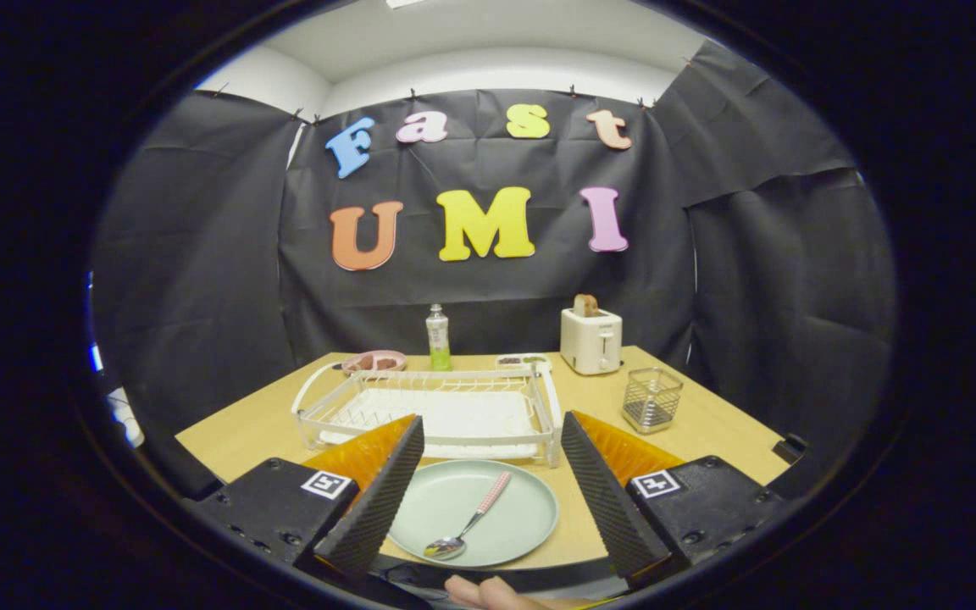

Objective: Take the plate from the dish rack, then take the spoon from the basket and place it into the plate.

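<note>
Table [708,440]: light wood, inside a booth of black cloth. Gripper [488,542]: fingers spread wide apart, holding nothing, raised above the near table edge. Plate [522,521]: pale green, flat on the table between the fingers, just in front of the rack. Spoon [467,529]: lies in the plate, metal bowl toward the gripper, pink checked handle pointing away toward the rack. Rack [429,407]: white wire, with a white tray under it. Basket [651,398]: small wire mesh, right of the rack. Toaster [591,341]: white, one slice standing in it. Bottle [438,339]: upright behind the rack. Pink bowl [374,362]: left of the bottle. Fingertip of a person [488,593]: under the gripper.
</note>
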`<action>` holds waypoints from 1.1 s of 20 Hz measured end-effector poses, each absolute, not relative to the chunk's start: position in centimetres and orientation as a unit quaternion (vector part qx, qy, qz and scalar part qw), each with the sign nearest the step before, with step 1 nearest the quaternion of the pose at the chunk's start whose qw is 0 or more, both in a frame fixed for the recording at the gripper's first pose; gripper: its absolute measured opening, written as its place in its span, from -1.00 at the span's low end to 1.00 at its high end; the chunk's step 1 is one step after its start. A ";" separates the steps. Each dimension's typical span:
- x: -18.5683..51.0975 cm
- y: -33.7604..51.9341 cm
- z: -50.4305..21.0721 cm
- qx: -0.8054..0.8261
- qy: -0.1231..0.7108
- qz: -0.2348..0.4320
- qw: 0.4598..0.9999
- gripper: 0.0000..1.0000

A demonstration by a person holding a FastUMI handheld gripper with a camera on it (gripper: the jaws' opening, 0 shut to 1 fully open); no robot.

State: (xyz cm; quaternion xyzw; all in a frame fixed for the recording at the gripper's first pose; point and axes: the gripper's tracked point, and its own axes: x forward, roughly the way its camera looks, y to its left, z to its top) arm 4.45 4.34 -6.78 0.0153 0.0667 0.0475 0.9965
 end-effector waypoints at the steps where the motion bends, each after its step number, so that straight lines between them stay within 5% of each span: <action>1: 3.8 4.1 -6.1 0.011 0.064 0.045 0.997 1.00; 22: -3.6 -0.2 3.0 0.005 0.023 0.040 0.999 1.00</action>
